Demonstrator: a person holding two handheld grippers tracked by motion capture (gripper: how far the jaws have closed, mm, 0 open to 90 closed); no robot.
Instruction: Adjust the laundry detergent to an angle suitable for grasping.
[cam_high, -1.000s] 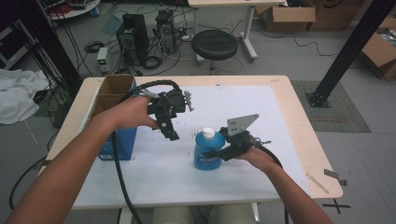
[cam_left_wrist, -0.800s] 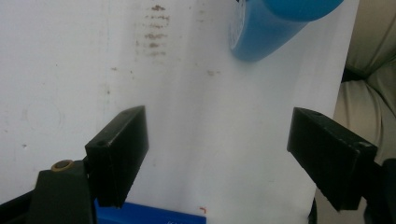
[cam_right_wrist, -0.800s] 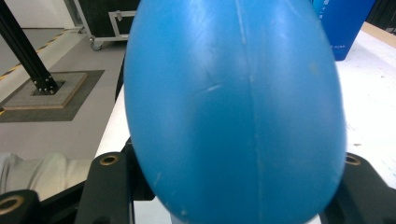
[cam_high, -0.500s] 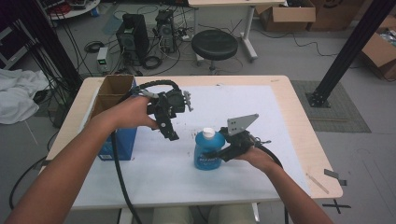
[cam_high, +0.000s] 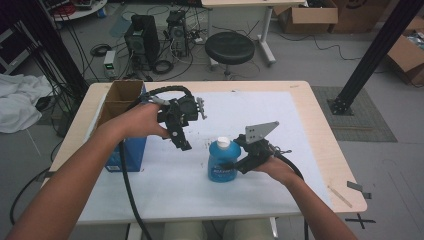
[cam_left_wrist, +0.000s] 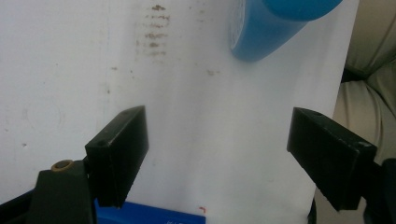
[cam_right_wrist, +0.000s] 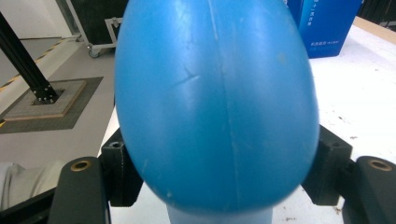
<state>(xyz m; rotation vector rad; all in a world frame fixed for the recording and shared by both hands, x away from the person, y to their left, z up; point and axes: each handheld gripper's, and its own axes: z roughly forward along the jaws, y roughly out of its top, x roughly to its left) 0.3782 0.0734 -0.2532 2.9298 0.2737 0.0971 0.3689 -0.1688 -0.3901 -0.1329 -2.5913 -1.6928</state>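
Note:
A blue bottle (cam_high: 221, 162) with a white cap stands upright on the white table cover, near the front middle. My right gripper (cam_high: 231, 163) reaches it from the right. In the right gripper view the bottle (cam_right_wrist: 215, 107) takes up the whole gap between the jaws of this gripper (cam_right_wrist: 224, 172), with no space showing on either side. These jaws have just been opening, with the bottle still between them. My left gripper (cam_high: 182, 145) hangs above the table left of the bottle, pointing down. It (cam_left_wrist: 229, 154) is wide open and holds nothing, and the bottle's base (cam_left_wrist: 266, 32) lies beyond it.
A blue box (cam_high: 125, 150) stands at the table's left side, against an open cardboard box (cam_high: 120, 97) behind it. The blue box (cam_right_wrist: 322, 28) also appears behind the bottle. Bare white cover (cam_high: 250, 107) stretches behind the bottle. A stool and computer gear stand on the floor beyond.
The right gripper's jaws stand a little wider around the bottle. Both hands and the bottle have stayed in place.

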